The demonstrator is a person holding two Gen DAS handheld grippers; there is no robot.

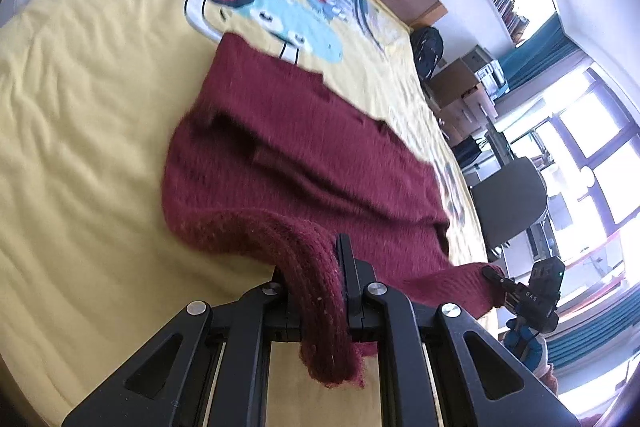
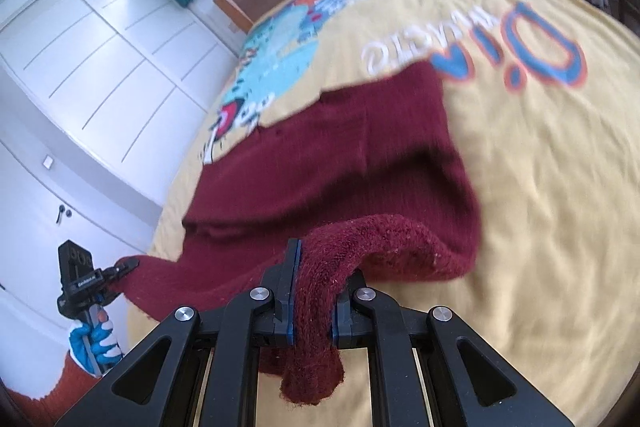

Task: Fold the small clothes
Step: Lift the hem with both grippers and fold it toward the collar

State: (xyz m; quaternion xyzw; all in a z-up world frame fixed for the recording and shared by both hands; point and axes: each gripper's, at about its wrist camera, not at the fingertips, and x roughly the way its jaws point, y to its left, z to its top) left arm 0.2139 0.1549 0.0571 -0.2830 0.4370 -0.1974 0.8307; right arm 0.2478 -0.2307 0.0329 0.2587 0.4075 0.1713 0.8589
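left claw (image 1: 320, 291) pinching maroon sweater (image 1: 288, 155) hem, bottom center | right claw (image 2: 316, 291) pinching other hem corner | sweater body mid-frame above claws, far edge on yellow bed (image 1: 80, 115)

Bedroom: bed (image 1: 80, 107), wardrobe (image 2: 100, 67)

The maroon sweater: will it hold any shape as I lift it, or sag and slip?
The sweater probably sags: it droops between the left hand-held gripper and right hand-held gripper. Its fuzzy thick knit likely resists slipping. It looks fairly heavy.
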